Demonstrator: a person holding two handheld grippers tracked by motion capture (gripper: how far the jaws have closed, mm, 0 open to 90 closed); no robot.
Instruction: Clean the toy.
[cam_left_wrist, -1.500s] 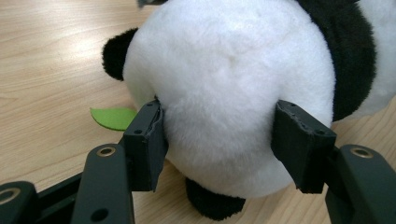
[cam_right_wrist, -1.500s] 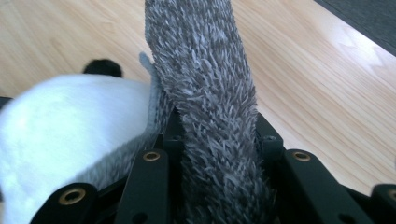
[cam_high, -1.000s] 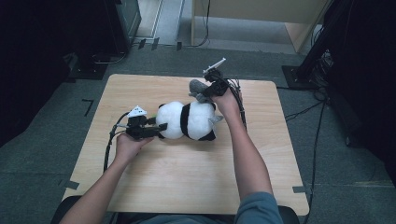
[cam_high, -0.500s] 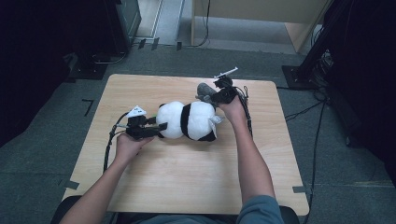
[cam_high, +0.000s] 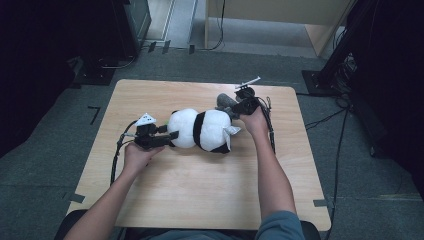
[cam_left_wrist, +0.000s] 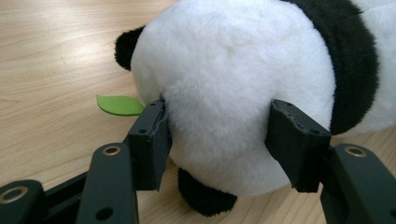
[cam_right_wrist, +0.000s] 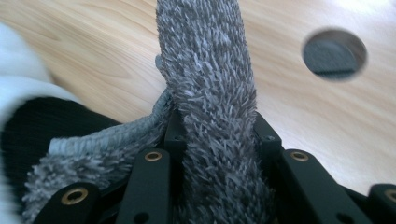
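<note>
With my left gripper (cam_high: 172, 136) clamping the panda (cam_high: 202, 130) mid-frame, my right gripper (cam_right_wrist: 217, 140), gripping the grey sock (cam_right_wrist: 205, 84), has dropped toward the worktop (cam_high: 200, 200), likely to dress the toy.

I see a light wooden worktop (cam_high: 200, 200) standing on a grey carpet floor (cam_high: 60, 150). Some black cables (cam_high: 330, 117) lie on the floor at the right. At the far side stands a pale wooden cabinet (cam_high: 280, 15).

Plush panda (cam_high: 202, 129) lying mid-table, grey sock (cam_right_wrist: 210, 93) pinched
</note>
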